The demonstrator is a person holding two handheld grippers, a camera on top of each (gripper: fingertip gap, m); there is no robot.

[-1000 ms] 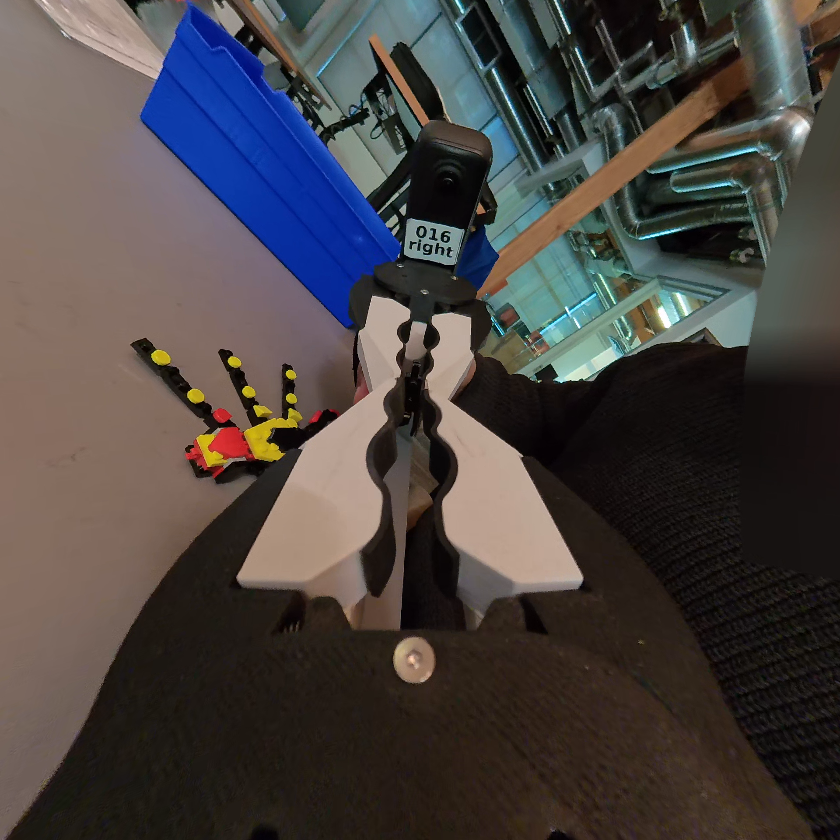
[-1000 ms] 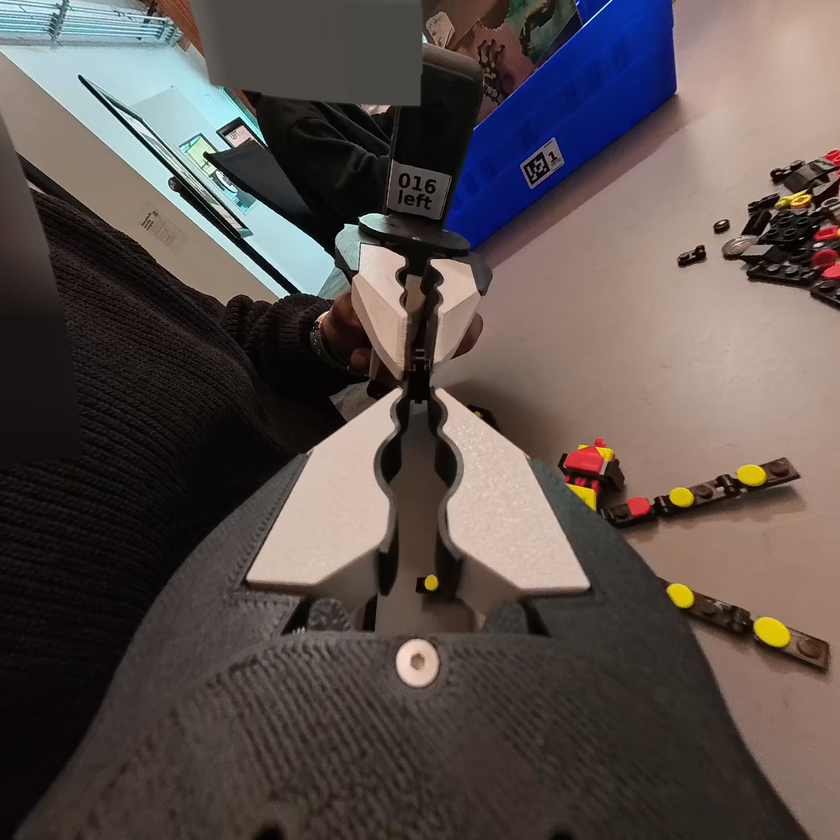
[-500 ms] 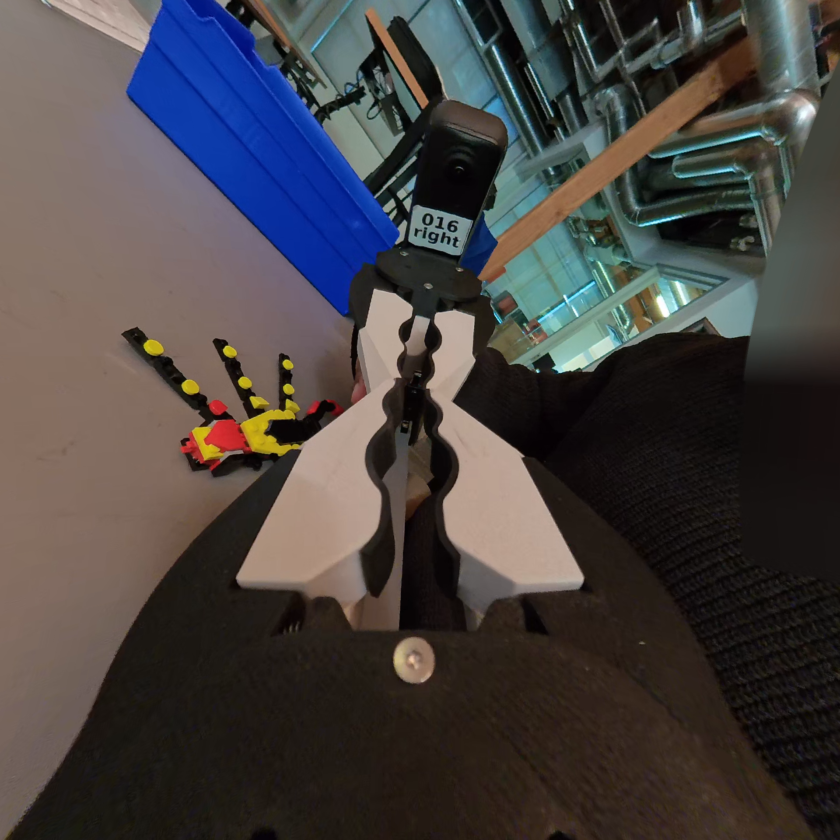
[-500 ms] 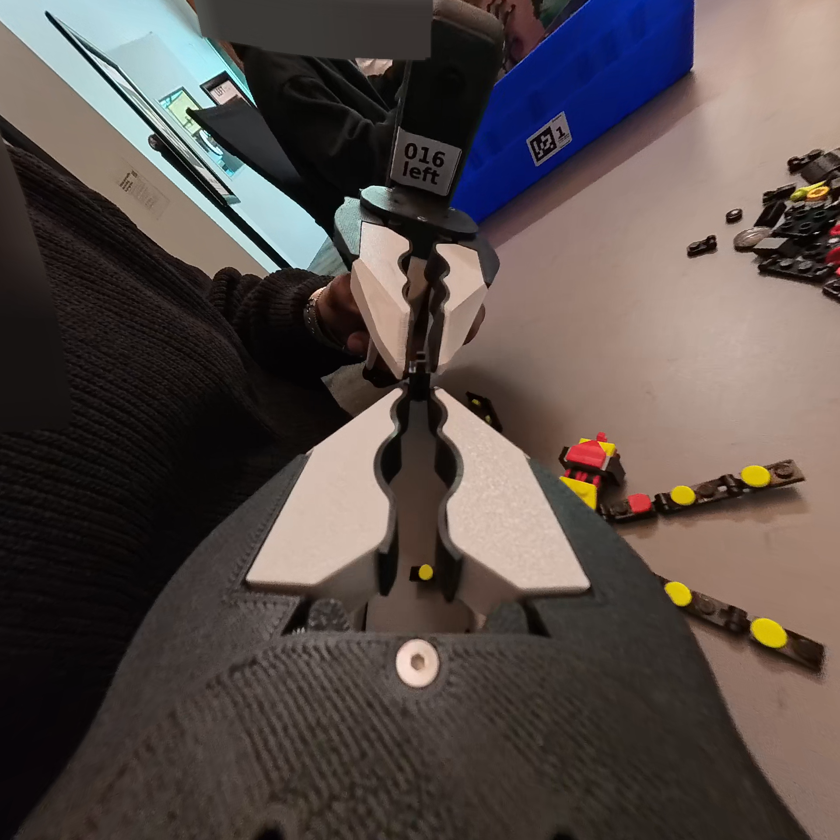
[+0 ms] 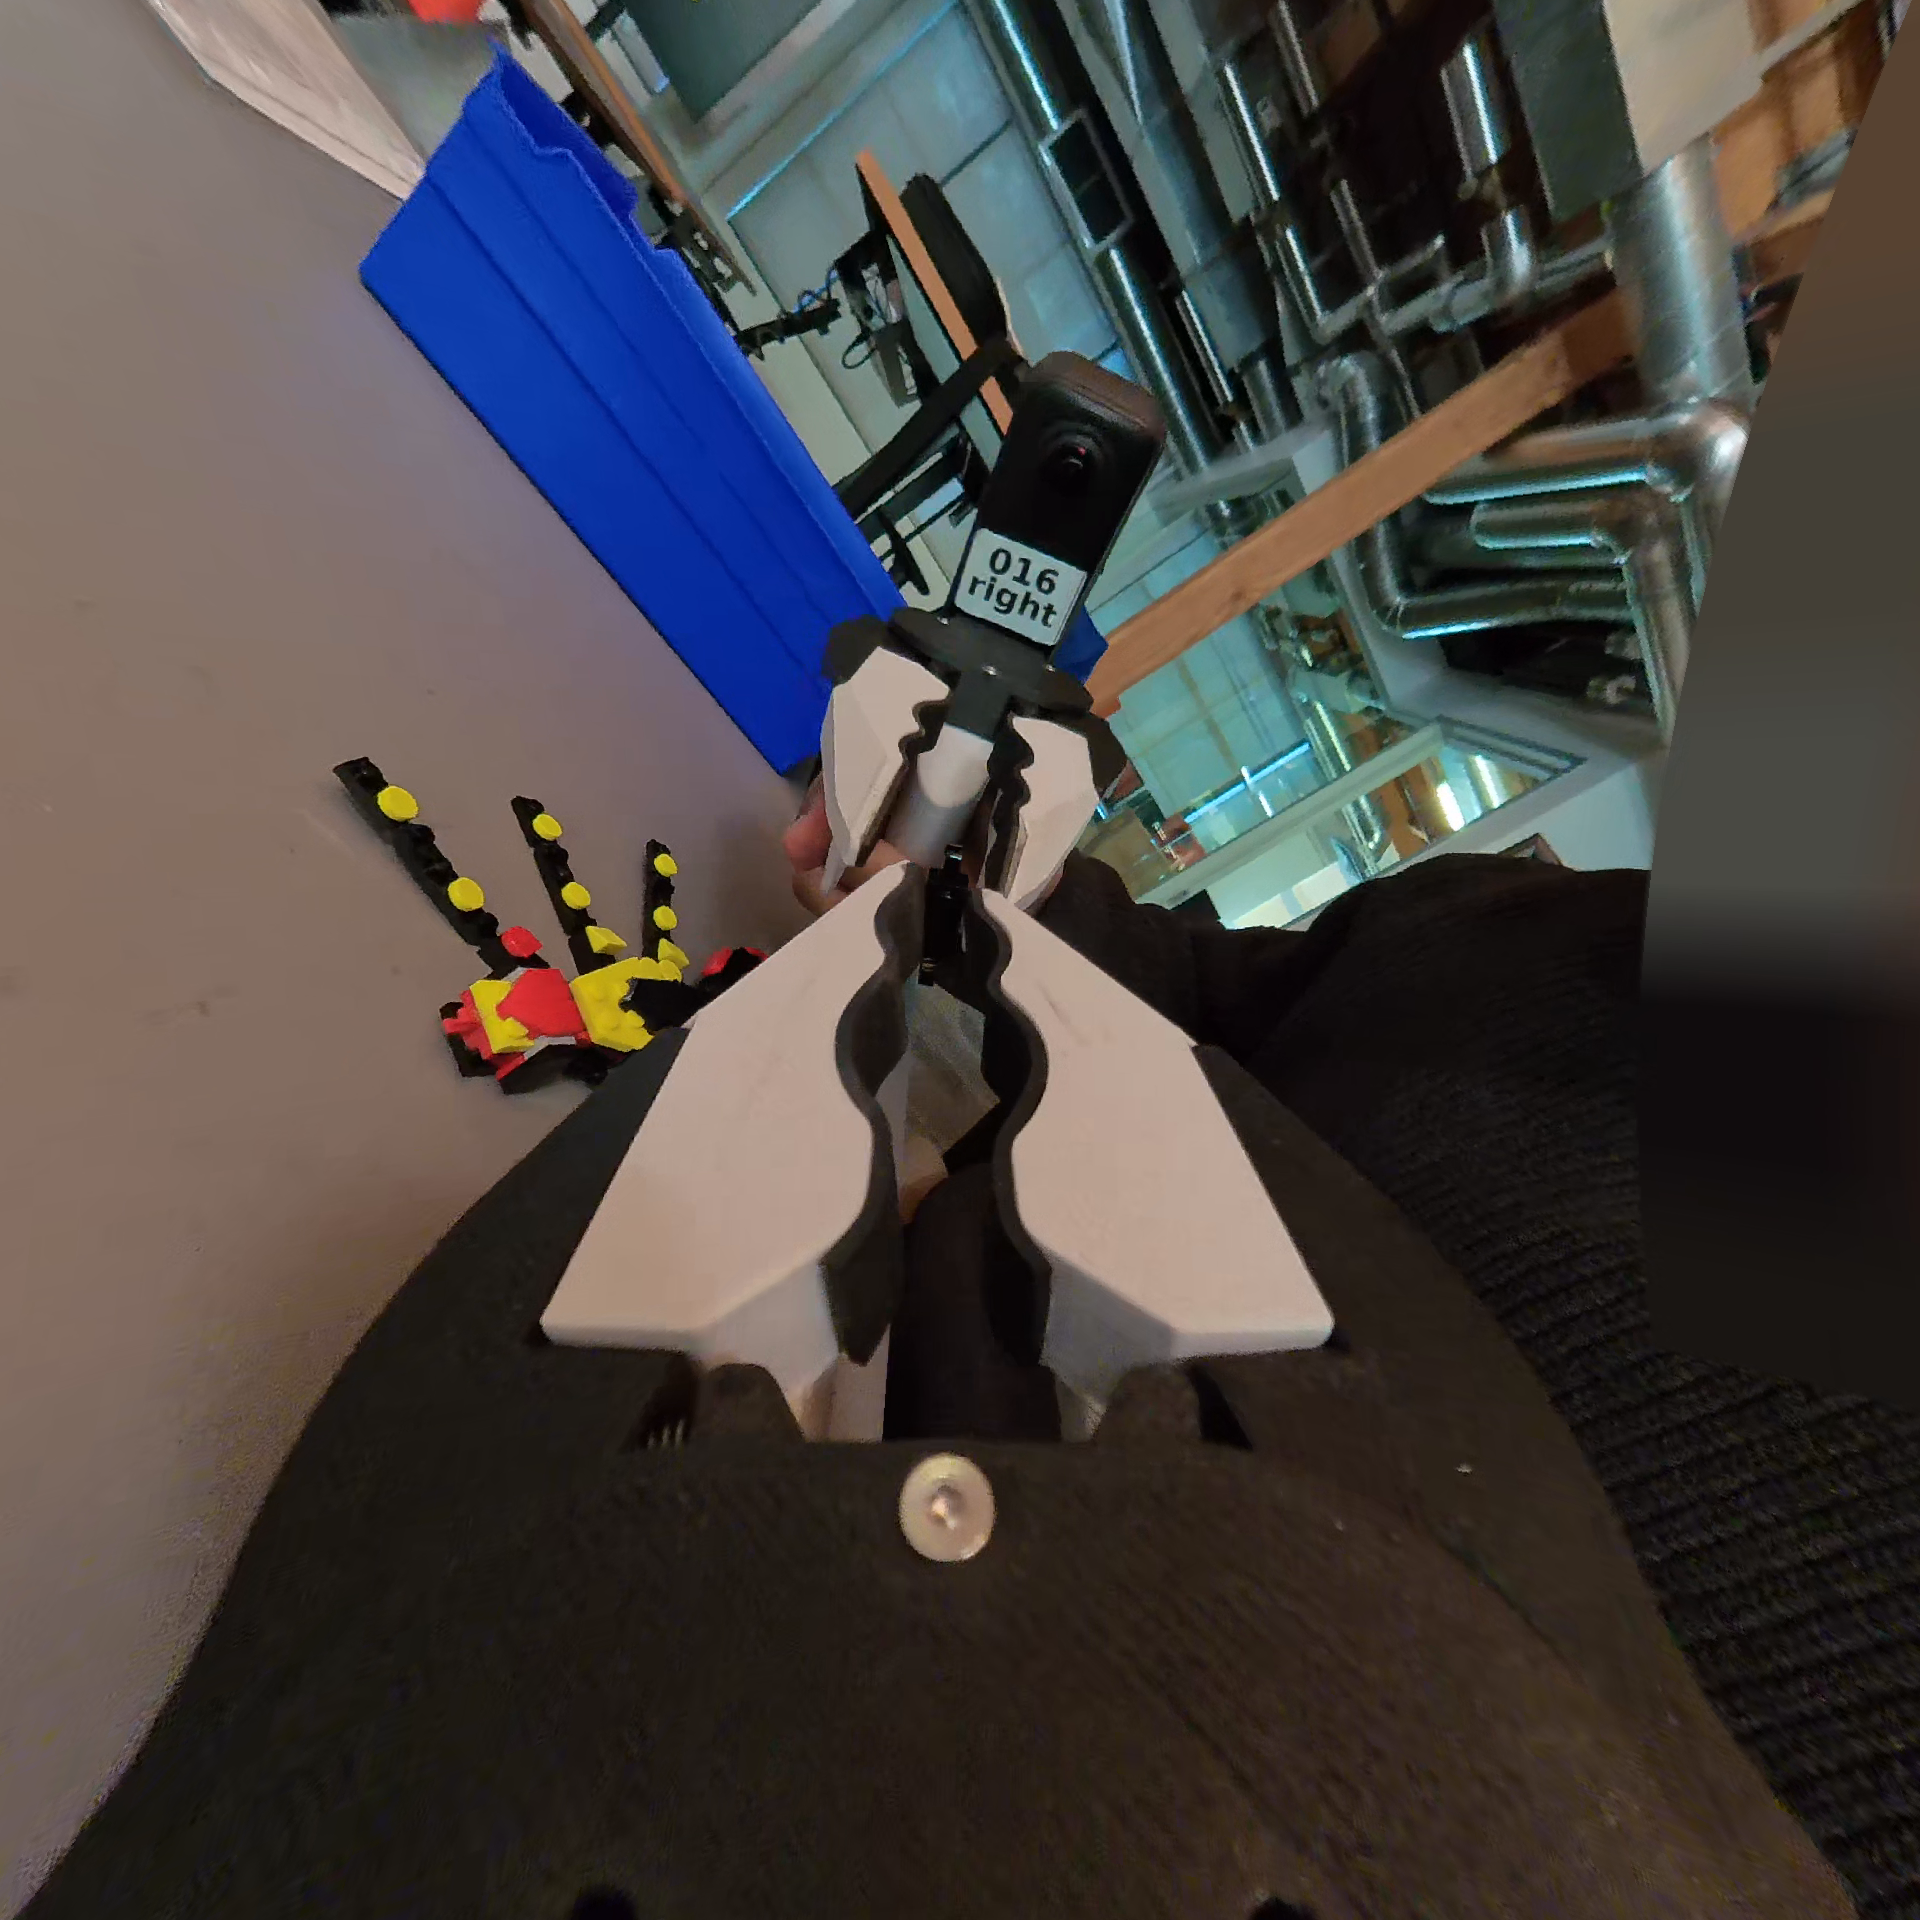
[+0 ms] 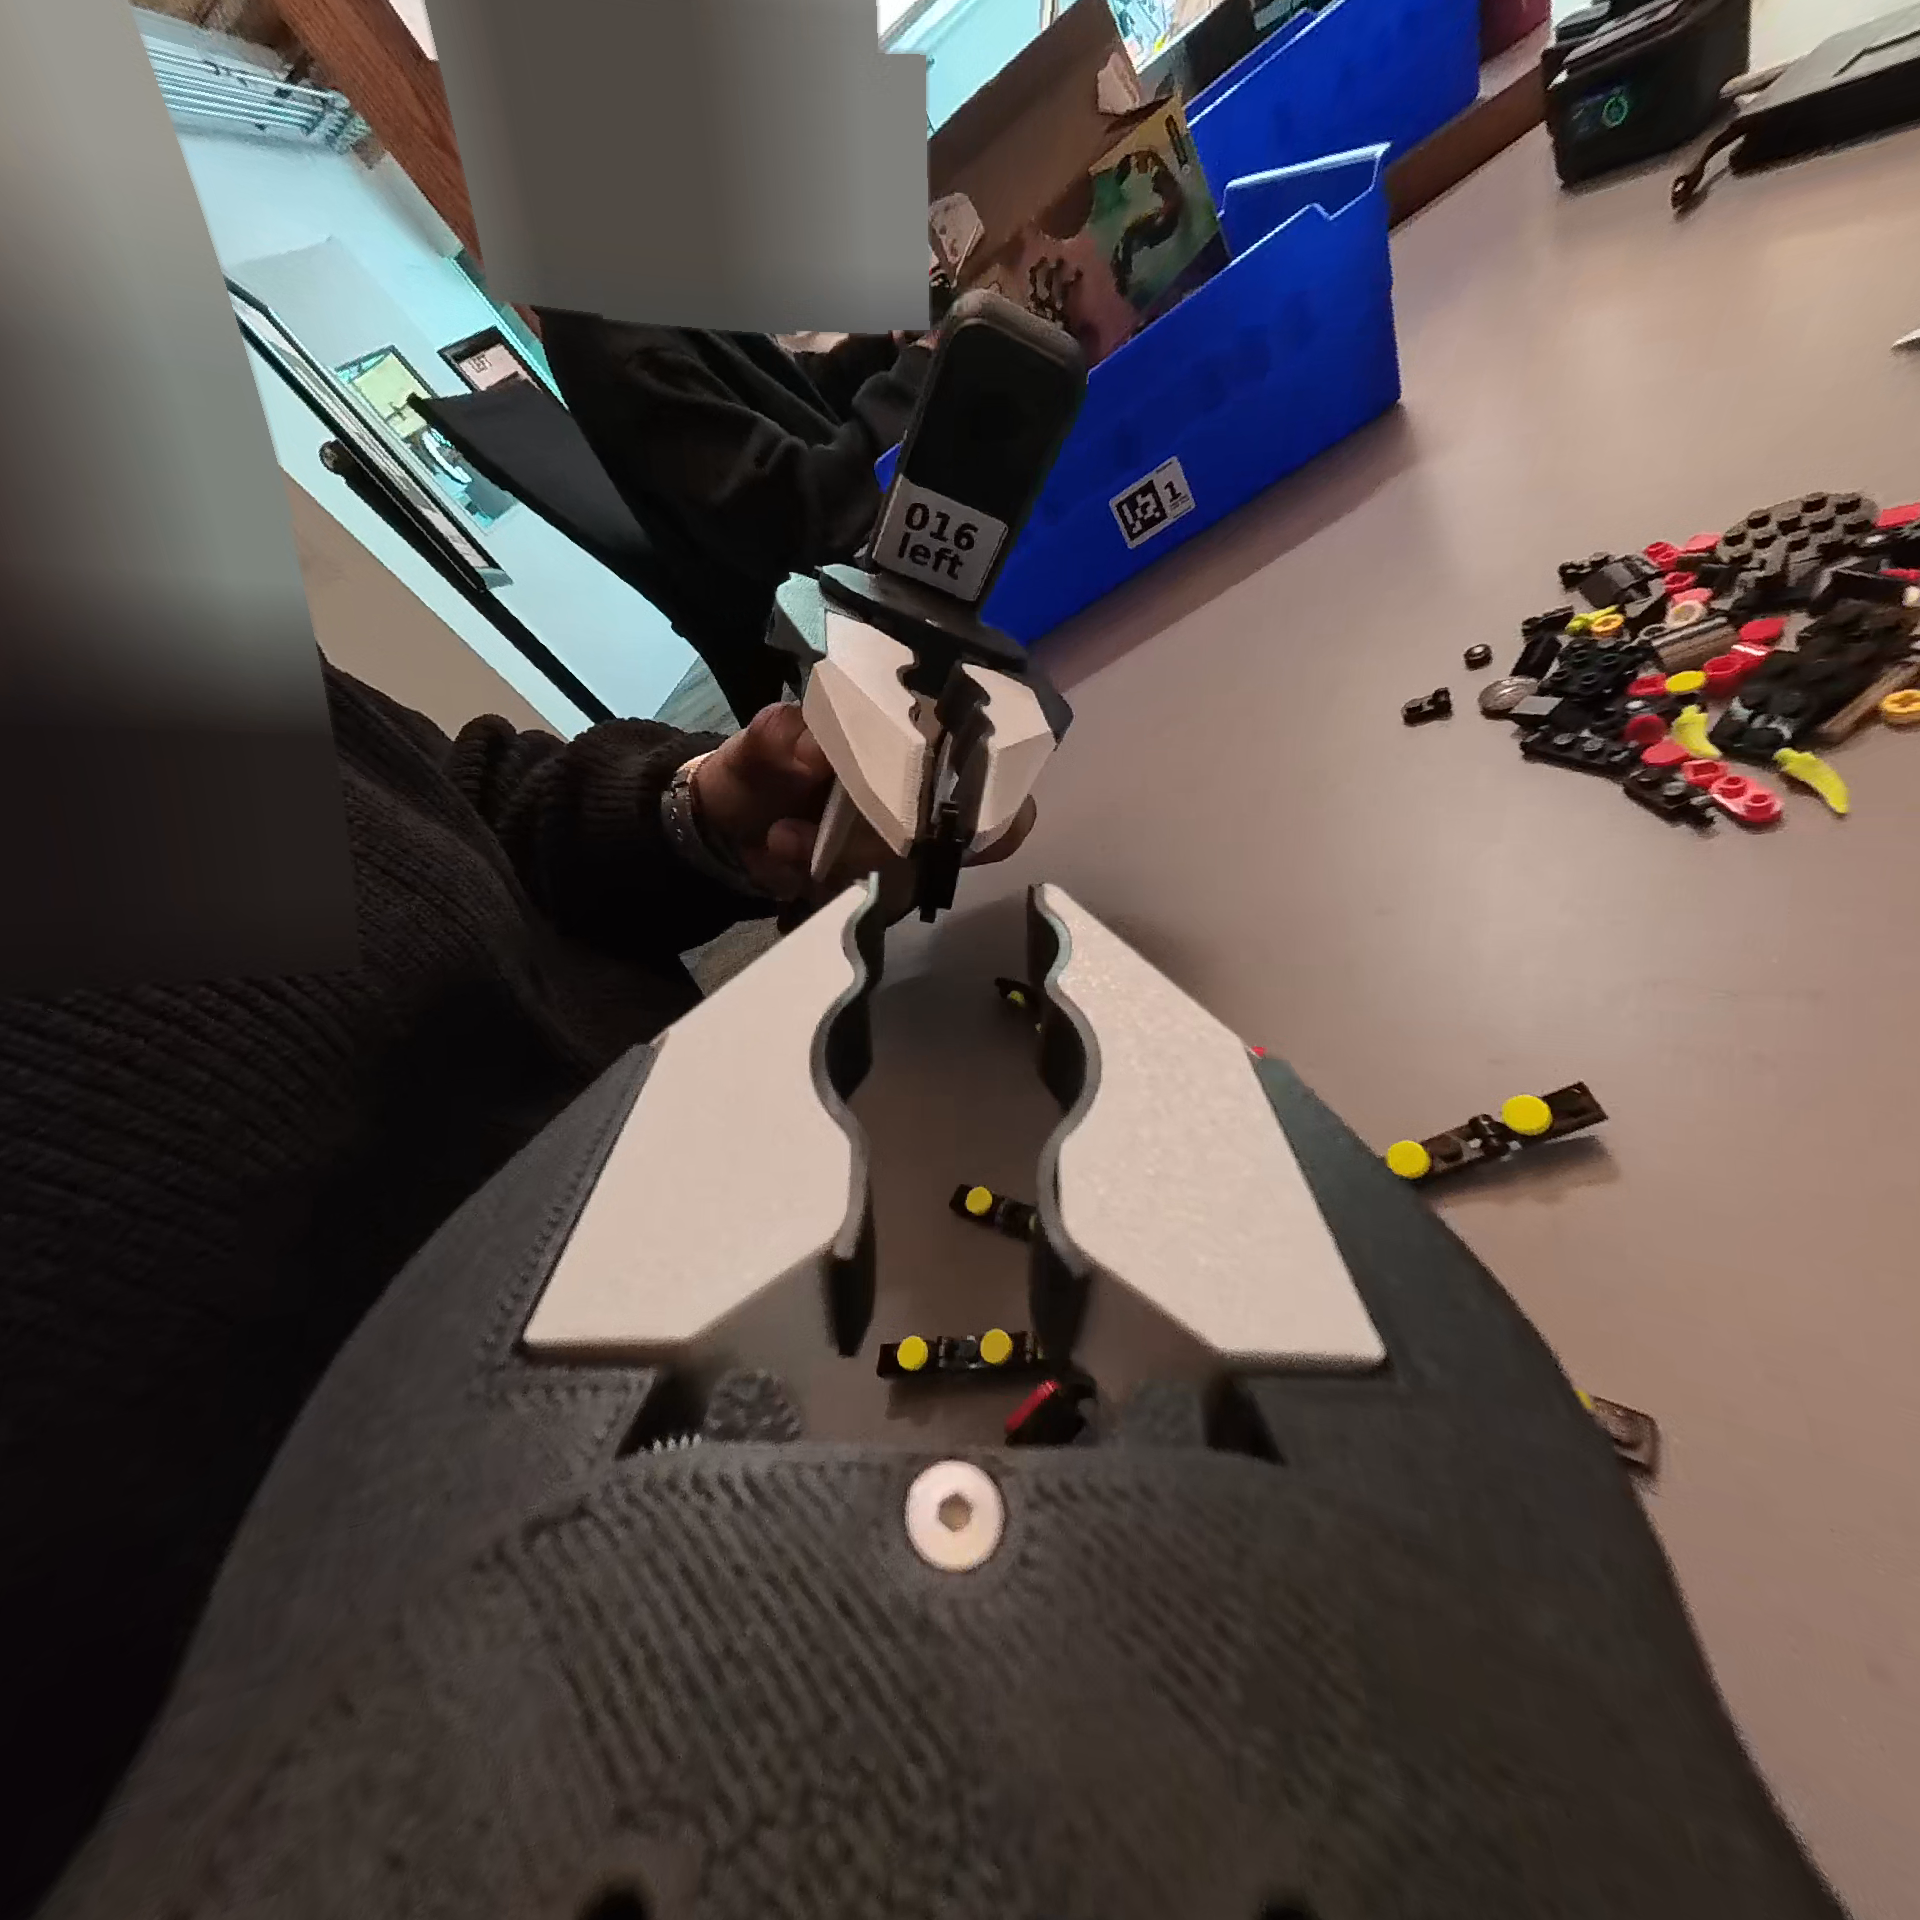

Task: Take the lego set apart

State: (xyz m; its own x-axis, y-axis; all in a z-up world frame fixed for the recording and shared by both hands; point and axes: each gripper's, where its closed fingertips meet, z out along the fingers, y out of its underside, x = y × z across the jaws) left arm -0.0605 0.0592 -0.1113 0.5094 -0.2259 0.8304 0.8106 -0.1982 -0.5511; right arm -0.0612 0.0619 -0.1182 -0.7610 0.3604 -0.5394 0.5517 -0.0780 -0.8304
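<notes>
Matt grey tabletop (image 6: 1455, 935); glossy blue plastic bin (image 5: 623, 416); knit sleeve (image 5: 1558, 1143).

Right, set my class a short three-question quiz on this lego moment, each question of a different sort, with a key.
1. True or false: the right gripper is open.
2. What does the left gripper pinch? A) a small black piece B) a yellow stud C) nothing
3. Fill in: the bin behind the loose pile of pieces is ____.
Key: 1 true; 2 A; 3 blue.
</notes>
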